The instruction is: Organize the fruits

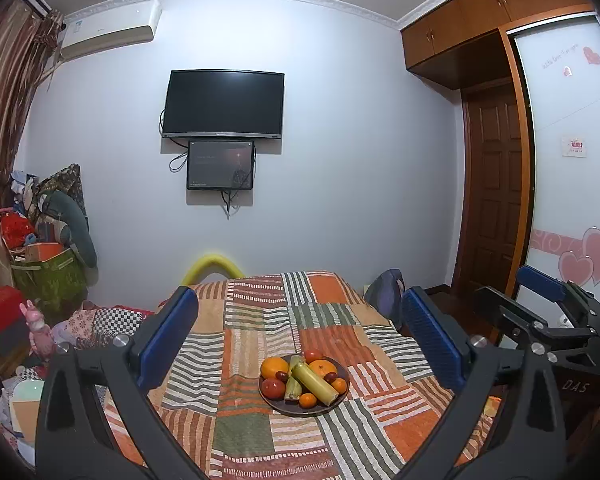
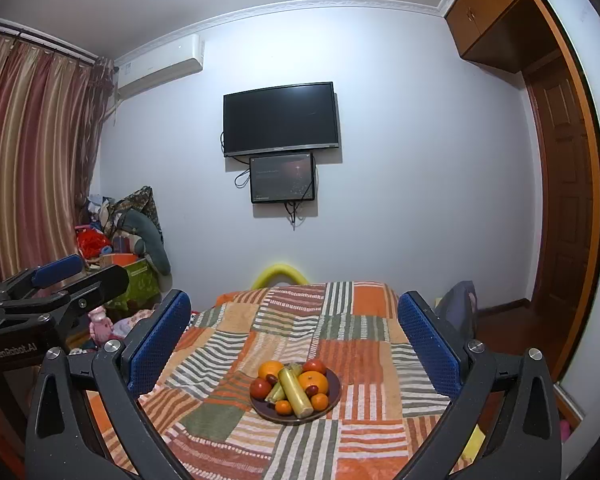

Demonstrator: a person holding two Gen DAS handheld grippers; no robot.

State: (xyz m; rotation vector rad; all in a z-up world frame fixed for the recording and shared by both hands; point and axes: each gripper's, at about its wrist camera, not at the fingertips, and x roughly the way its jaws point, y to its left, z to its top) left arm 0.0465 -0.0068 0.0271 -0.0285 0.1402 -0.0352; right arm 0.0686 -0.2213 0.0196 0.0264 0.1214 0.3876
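A dark round plate (image 1: 342, 366) (image 2: 334, 380) sits on a patchwork-covered table (image 1: 244, 344) (image 2: 364, 360). It holds oranges (image 1: 274, 367) (image 2: 312, 382), small tangerines (image 1: 307, 400) (image 2: 319, 401), red tomatoes (image 1: 273, 388) (image 2: 260, 388), dark red dates and yellow-green sugarcane pieces (image 1: 314, 382) (image 2: 294, 396). My left gripper (image 1: 300, 328) is open and empty, held above and before the plate. My right gripper (image 2: 294, 328) is open and empty, likewise before the plate. Each gripper shows at the edge of the other's view: the right one (image 1: 540, 300) and the left one (image 2: 60, 276).
A wall with a TV (image 1: 224, 104) and smaller screen (image 1: 220, 165) lies behind the table. Clutter and bags (image 1: 48, 240) pile at the left by curtains (image 2: 28, 152). A wooden door (image 1: 492, 184) and wardrobe (image 1: 572, 160) stand right. A yellow foam arch (image 1: 212, 266) rises behind the table.
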